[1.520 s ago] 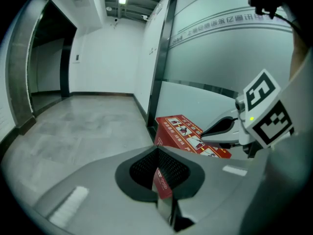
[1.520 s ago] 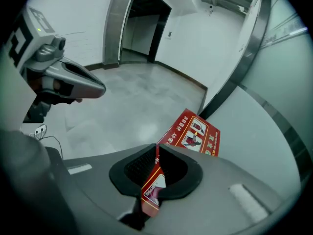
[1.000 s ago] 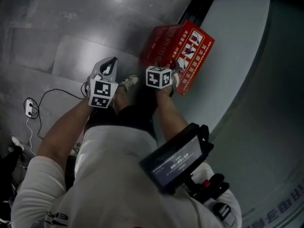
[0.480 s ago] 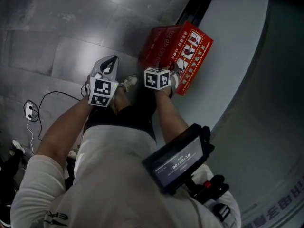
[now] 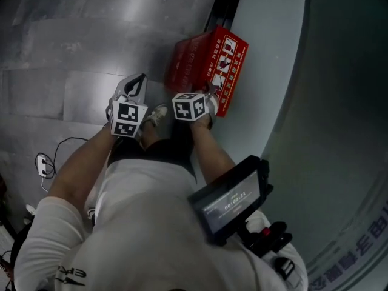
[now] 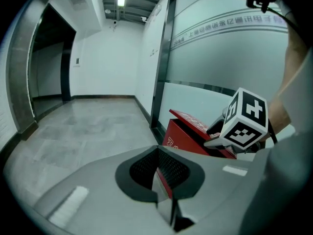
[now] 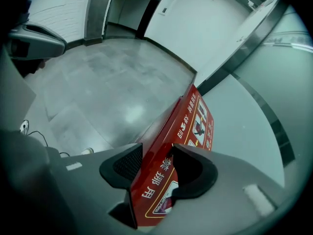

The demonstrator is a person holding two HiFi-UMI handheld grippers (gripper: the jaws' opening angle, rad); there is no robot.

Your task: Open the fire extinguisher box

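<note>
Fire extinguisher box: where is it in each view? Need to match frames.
Head view: fire extinguisher box, upper centre, beside the glass wall.
Left gripper view: box right of centre, lid raised.
Right gripper view: box lower centre, running up-right.
Shared landmark: dark frame post behind the box.

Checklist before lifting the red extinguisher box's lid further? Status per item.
1. Right gripper on the red printed lid: ok. The lid sits between the jaws, which have just been closing onto it.
2. Lid off the red box body: ok. It is ajar, and the left gripper view shows the gap.
3. Left gripper clear of the box: ok. Its jaws are together and empty, off to the side.
4. Swing room for the lid: cannot tell. The frosted glass wall stands right beside the box.
5. Box steady on the grey tiled floor: cannot tell.
</note>
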